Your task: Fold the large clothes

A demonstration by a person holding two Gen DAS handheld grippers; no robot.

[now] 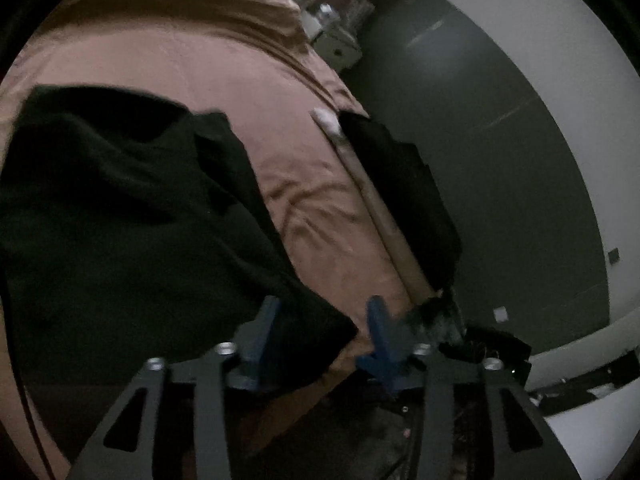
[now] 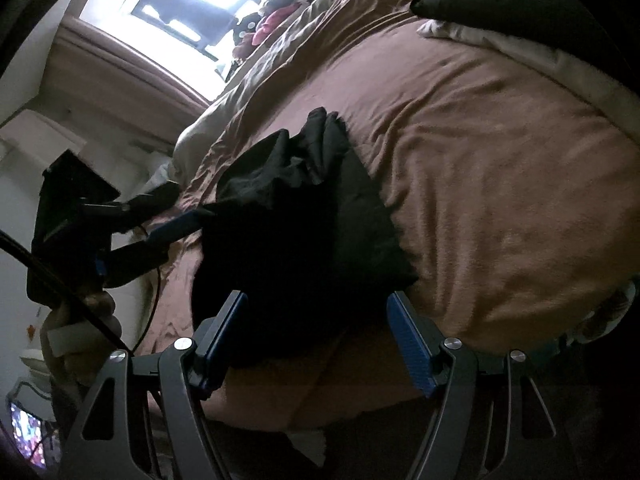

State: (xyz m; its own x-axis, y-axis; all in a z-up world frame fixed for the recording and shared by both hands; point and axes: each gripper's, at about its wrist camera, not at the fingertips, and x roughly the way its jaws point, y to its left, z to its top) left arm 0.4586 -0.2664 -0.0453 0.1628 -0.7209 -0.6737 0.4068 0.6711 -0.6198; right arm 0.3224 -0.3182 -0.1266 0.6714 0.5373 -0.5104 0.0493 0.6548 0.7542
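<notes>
Right wrist view: we note black garment (image 2: 296, 240) bunched on brown bedspread (image 2: 500, 200), near bed's front edge. Right gripper (image 2: 320, 324) fingers spread wide, garment's near edge between them, pads apart from cloth. Left gripper (image 2: 200, 216) seen from side at garment's left edge; we cannot tell whether it pinches fabric. Left wrist view: we see left gripper (image 1: 324, 312) fingers apart, garment (image 1: 140, 220) lying over left finger. Window (image 2: 192, 4) bright beyond bed.
</notes>
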